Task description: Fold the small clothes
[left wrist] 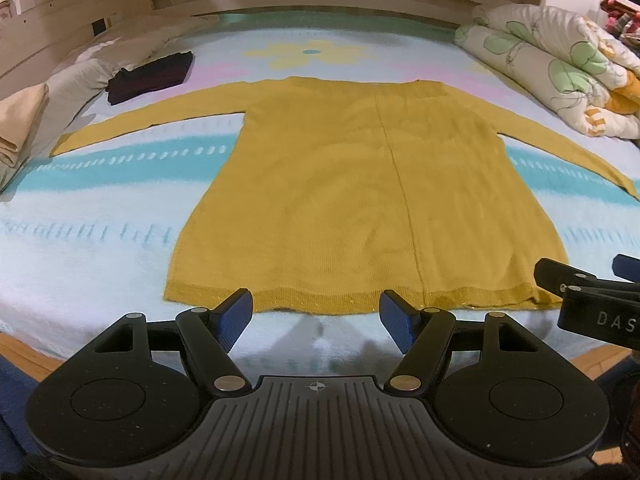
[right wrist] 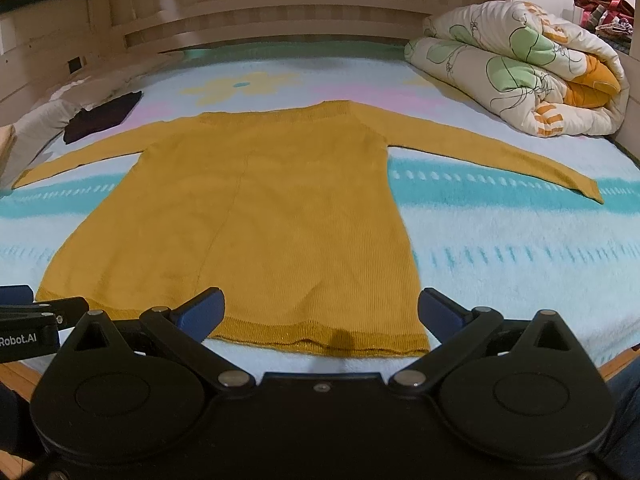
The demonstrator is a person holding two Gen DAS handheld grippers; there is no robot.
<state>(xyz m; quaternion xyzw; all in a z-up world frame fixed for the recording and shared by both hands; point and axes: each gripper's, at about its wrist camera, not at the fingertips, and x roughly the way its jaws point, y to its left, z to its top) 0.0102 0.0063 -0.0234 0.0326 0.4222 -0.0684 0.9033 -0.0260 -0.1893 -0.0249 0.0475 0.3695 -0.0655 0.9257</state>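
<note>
A mustard-yellow long-sleeved knit sweater (left wrist: pixel 340 184) lies flat on the bed, both sleeves spread out, hem toward me; it also shows in the right wrist view (right wrist: pixel 256 216). My left gripper (left wrist: pixel 316 316) is open and empty, just short of the hem near its middle. My right gripper (right wrist: pixel 320 316) is open and empty, at the hem's right part. The right gripper's body shows at the left wrist view's right edge (left wrist: pixel 592 300).
The bed has a light blue patterned blanket (left wrist: pixel 100 208). A folded dark garment (left wrist: pixel 150 78) lies at the far left beside grey and beige folded cloth (left wrist: pixel 24 128). A rolled floral duvet (right wrist: pixel 520 68) sits at the far right. A wooden headboard (right wrist: pixel 260 8) stands behind.
</note>
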